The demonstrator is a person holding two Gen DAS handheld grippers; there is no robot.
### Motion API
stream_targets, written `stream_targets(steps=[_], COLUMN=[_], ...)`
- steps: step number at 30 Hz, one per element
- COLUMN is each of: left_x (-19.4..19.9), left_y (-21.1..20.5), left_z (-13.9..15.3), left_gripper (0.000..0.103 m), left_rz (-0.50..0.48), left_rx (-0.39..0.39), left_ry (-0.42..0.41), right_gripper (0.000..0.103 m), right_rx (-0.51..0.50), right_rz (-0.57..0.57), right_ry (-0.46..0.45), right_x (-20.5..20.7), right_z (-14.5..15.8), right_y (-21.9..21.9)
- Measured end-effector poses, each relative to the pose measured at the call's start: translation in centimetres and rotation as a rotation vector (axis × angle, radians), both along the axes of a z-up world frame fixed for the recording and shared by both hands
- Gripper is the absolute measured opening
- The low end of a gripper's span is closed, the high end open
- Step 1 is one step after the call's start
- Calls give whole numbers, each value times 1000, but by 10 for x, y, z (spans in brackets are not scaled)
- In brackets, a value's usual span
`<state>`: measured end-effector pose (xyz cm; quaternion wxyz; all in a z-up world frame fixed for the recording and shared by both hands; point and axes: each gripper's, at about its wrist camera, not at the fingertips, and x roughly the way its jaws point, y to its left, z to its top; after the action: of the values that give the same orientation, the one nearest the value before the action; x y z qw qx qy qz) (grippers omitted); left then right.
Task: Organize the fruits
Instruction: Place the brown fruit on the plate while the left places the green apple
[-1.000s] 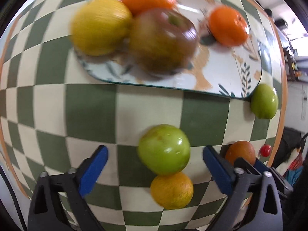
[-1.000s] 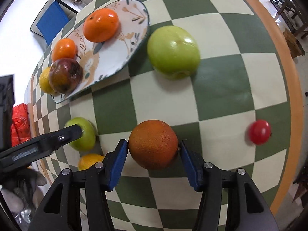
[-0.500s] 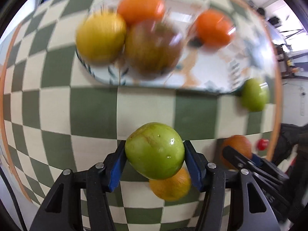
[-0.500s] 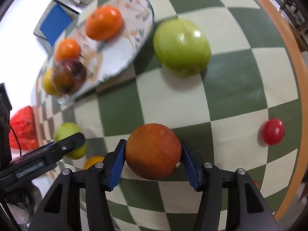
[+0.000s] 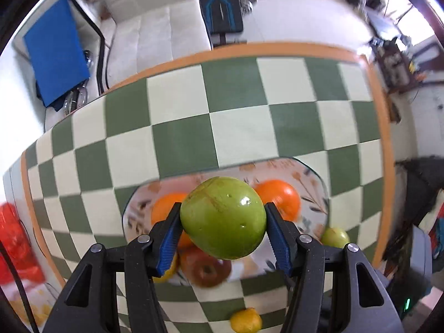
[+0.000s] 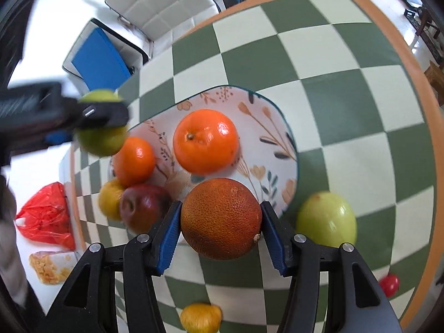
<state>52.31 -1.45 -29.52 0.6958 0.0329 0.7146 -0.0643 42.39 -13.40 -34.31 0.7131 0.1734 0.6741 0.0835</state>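
**Left wrist view: a green fruit held up, and an orange held by the other gripper**

In the left wrist view, the left gripper [image 5: 223, 231] squeezes a big green fruit [image 5: 223, 217] between its two blue pads. The fruit is up in the air over the flowery plate [image 5: 313, 191]. Under it on the plate sit two oranges, one on the left [image 5: 163, 208] and one on the right [image 5: 280, 195], and a dark red apple [image 5: 206, 269]. A small green fruit [image 5: 334, 237] lies just beside the plate's right rim. A little yellow-orange fruit [image 5: 245, 320] lies on the checkered tablecloth [image 5: 180, 127], nearer the camera.

In the right wrist view, the right gripper [image 6: 222, 231] squeezes a dark, bumpy orange [image 6: 222, 217] at the near edge of the plate [image 6: 266, 127]. A pale green fruit [image 6: 326, 219] sits on the cloth just right of it. A tiny red tomato [image 6: 390, 284] lies well apart, near the table's orange border. A red bag [image 6: 45, 217] shows to the left, off the table.
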Motion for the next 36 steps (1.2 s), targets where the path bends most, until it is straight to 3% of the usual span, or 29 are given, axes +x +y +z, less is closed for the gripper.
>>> stream_targets(steps=[5,11,13,14,16,22,26,36], left_x=[16,17,18,17,17,5,-17,-94], left_y=[-1,0,1,3,4,18,33,55], left_z=[-34,-52,-53,-51,-45,-16,7,45], left_gripper=[56,56,61,75,89,89,89,89], left_rz=[-40,-15,2,8,14,58,108,176], left_rx=[62,48,40,32,23,8,61,35], left_ry=[64,114,116,112,95,21,-77,-204], right_gripper=[58,59,66,70,78,94,94,94], right_rx=[-42,-56,-44,-46,-61,-138,-218,-290], right_rz=[21,34,34,35,38,45,69,95], right_ry=[38,78,78,75,66,42,-6,-99], right_x=[11,15,15,15,14,10,3,-27], right_z=[-17,-30,-29,-27,-21,2,21,70], right_y=[6,7,7,6,6,1,-1,-10])
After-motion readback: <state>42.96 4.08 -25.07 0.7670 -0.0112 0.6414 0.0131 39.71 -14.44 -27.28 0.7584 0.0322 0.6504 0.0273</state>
